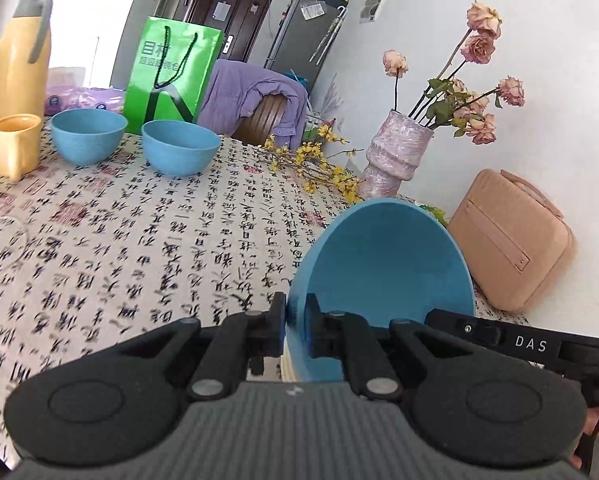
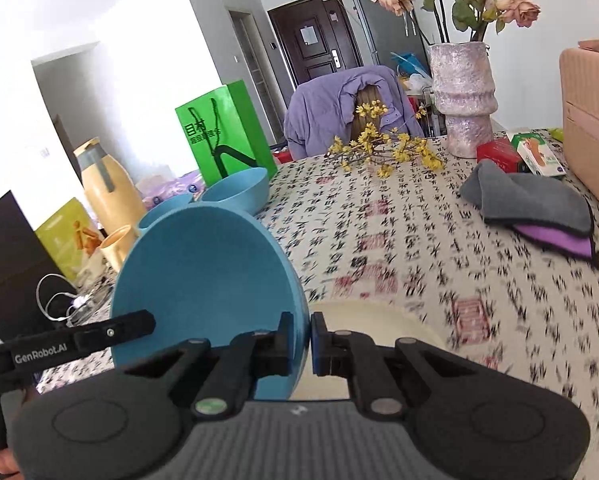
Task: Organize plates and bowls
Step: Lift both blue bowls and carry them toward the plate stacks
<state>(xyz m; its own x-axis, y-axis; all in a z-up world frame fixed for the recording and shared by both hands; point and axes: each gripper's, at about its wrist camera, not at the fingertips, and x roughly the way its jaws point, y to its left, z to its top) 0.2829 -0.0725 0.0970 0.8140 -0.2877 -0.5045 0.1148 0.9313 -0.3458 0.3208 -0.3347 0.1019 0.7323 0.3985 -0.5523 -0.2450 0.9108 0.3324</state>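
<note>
Blue bowl (image 1: 383,264) pinched by left gripper (image 1: 295,320) and right gripper (image 2: 302,342) | mid-carry | next: nest into the other bowls (image 1: 179,146)

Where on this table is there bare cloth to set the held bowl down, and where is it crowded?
Free: the wide middle of the tablecloth, between the two blue bowls and the grippers, and the stretch between the yellow sprigs and grey cloth. Crowded: the far edge with jug, cup and green bag, and around the vase.
</note>
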